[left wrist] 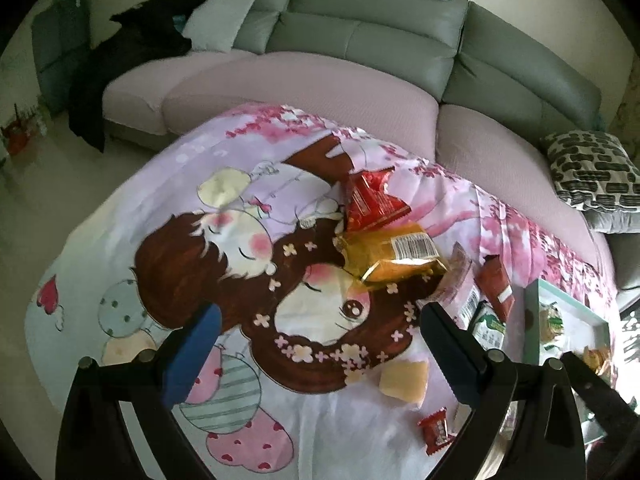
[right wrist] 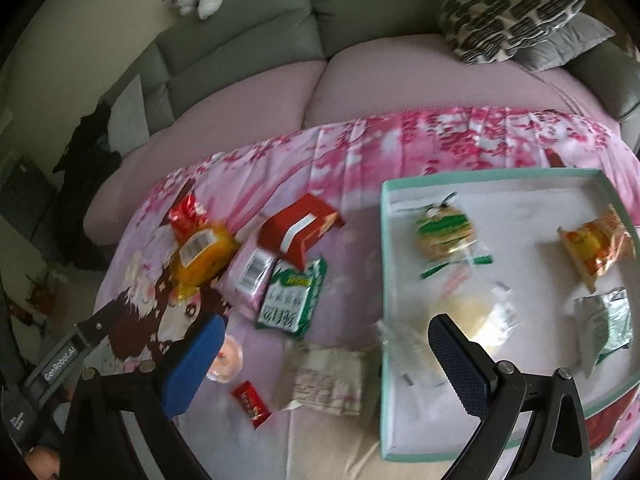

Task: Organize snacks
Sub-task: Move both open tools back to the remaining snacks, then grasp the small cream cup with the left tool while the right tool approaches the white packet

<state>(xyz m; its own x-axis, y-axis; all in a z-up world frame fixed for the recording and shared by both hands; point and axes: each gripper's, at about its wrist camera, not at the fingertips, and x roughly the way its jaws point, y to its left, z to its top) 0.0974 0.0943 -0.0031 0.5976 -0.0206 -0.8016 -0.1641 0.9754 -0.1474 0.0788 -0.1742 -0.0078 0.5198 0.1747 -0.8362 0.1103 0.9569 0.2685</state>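
Note:
Snack packs lie on a cartoon-print cloth (left wrist: 180, 240). In the left wrist view a red pack (left wrist: 372, 200) and a gold pack (left wrist: 396, 256) lie ahead, a pale yellow snack (left wrist: 404, 378) and a small red candy (left wrist: 434, 430) nearer. My left gripper (left wrist: 320, 344) is open and empty above the cloth. My right gripper (right wrist: 326, 356) is open and empty, over the left rim of a teal-rimmed white tray (right wrist: 386, 264). The tray holds a green-striped snack (right wrist: 444, 232), an orange pack (right wrist: 596, 248), a pale clear-wrapped snack (right wrist: 476, 312) and a silver-green pack (right wrist: 608, 328).
Left of the tray lie a red box (right wrist: 300, 228), a green pack (right wrist: 292, 296), a pink pack (right wrist: 252, 276), a white wrapper (right wrist: 324, 376) and a small red candy (right wrist: 250, 400). A grey and pink sofa (left wrist: 360, 40) stands behind, with a patterned cushion (right wrist: 512, 12).

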